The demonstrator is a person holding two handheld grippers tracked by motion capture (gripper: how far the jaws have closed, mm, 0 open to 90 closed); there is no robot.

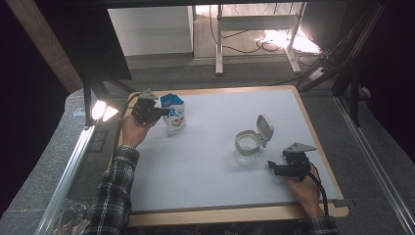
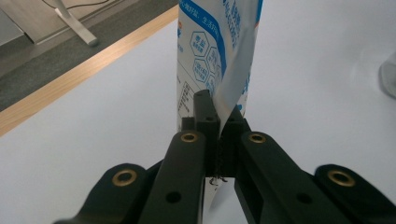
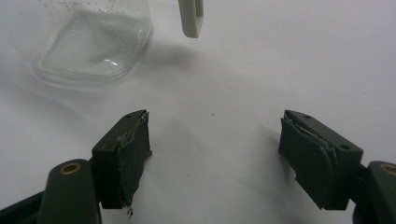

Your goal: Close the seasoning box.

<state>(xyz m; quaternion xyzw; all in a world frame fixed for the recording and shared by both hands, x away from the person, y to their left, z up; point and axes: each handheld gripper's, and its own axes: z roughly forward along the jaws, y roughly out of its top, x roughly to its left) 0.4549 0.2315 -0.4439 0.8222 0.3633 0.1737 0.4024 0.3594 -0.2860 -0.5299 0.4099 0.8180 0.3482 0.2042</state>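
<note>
My left gripper (image 1: 164, 112) clamped on blue-white pouch (image 1: 174, 114) far left; right gripper (image 1: 272, 167) jaws apart near glass jar (image 1: 246, 147).

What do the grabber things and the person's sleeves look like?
Each gripper, left and right, is black with two flat jaws, brass-coloured rivets on the jaw links and a grey three-cornered plate on top. A black cable trails from each. The pads look worn and frayed. The sleeves are dark plaid.
</note>
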